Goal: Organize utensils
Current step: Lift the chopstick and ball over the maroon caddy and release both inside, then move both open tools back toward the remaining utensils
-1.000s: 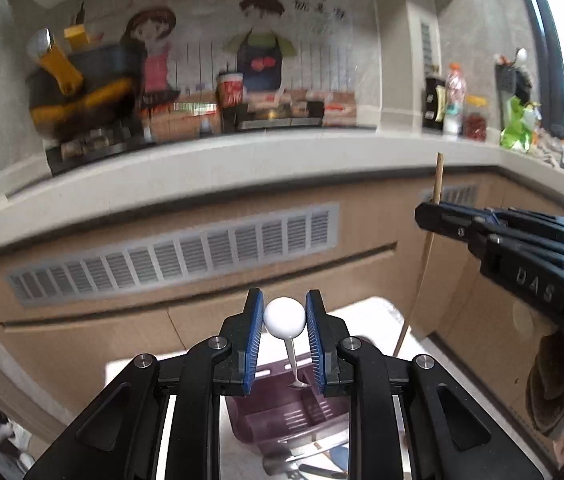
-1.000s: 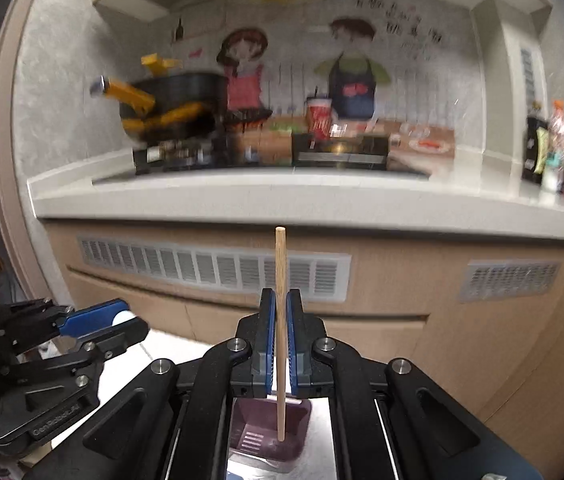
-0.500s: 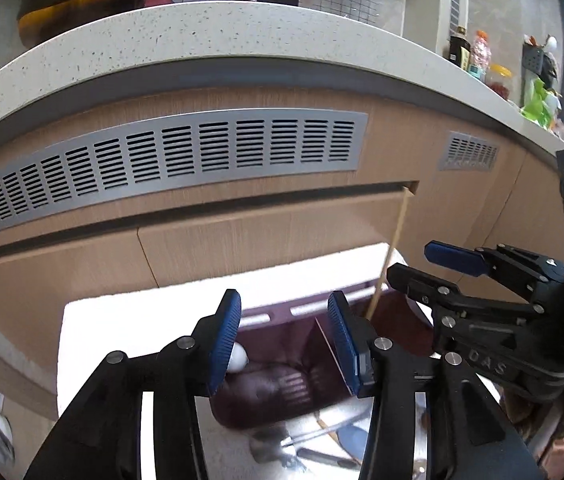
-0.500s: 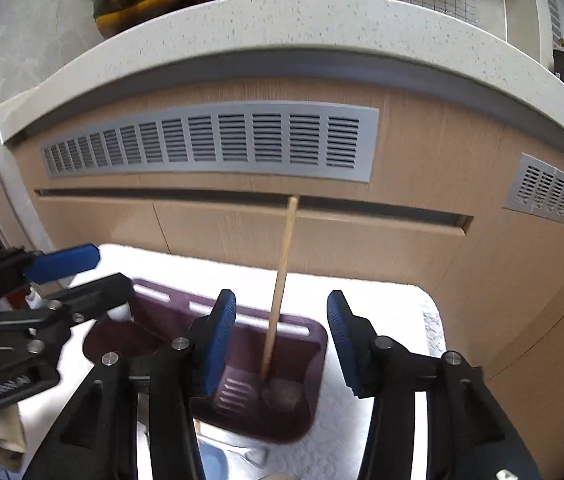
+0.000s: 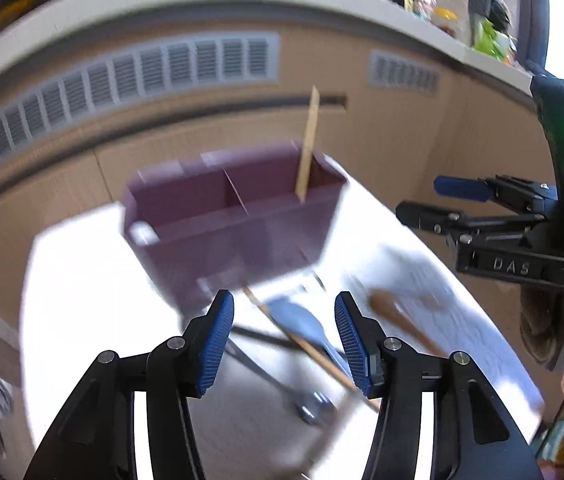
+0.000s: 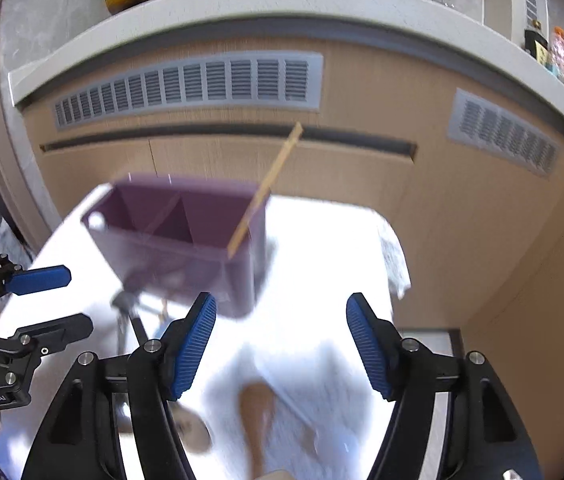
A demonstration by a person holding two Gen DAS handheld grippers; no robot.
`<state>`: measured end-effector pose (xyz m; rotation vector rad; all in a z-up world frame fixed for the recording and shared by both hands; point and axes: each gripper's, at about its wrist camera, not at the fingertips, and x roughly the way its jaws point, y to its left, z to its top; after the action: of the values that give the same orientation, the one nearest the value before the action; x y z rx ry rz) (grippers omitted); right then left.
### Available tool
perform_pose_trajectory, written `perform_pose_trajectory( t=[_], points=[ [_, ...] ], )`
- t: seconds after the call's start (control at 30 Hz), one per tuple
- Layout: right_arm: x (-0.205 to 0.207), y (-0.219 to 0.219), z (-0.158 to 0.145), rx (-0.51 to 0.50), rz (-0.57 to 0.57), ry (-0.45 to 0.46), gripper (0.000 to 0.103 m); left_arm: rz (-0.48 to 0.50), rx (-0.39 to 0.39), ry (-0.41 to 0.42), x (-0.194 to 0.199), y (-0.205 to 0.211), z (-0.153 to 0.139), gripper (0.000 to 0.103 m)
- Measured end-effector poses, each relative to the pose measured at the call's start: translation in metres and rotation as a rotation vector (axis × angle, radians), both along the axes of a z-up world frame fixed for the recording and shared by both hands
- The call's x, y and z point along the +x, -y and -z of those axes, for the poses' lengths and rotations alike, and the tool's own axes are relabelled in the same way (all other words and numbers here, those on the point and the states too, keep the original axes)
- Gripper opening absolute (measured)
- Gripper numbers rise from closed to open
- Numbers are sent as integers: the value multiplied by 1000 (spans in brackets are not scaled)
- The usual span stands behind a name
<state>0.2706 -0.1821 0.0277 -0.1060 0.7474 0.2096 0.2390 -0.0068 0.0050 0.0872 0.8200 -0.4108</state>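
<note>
A purple divided utensil holder (image 5: 237,220) stands on a white table (image 5: 81,288); it also shows in the right wrist view (image 6: 185,236). A wooden chopstick (image 5: 308,144) leans in its right compartment, seen again from the right (image 6: 265,188). A white ball-topped utensil (image 5: 141,234) sits at its left end. My left gripper (image 5: 284,336) is open and empty above a blue spoon (image 5: 302,320), a chopstick (image 5: 314,352) and a wooden spoon (image 5: 398,320). My right gripper (image 6: 282,344) is open and empty, above the wooden spoon (image 6: 257,404).
A dark-handled metal utensil (image 5: 273,376) lies in front of the holder. Wooden cabinet fronts with grey vents (image 6: 201,84) rise just behind the table. The right gripper shows at the right of the left wrist view (image 5: 450,204).
Both grippers have let go and pulled back and up from the holder. The chopstick now leans in the right compartment and the ball-topped utensil rests at the left end.
</note>
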Motion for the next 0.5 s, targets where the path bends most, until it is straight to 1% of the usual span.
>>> perform_pose_trajectory(
  t=[0.17, 0.33, 0.4, 0.47, 0.5],
  points=[
    [-26, 15, 31, -44, 19, -55, 65, 28, -6, -103, -20, 9, 33, 54],
    [-44, 27, 59, -69, 29, -116, 66, 44, -2, -158, -36, 12, 51, 54],
    [-49, 31, 67, -84, 36, -130, 68, 50, -2, -177, -41, 13, 57, 54],
    [-52, 33, 72, -99, 45, -139, 74, 52, 4, -189, -46, 14, 62, 54],
    [-53, 34, 75, -103, 47, -142, 75, 54, 6, -193, -47, 14, 64, 54]
  ],
)
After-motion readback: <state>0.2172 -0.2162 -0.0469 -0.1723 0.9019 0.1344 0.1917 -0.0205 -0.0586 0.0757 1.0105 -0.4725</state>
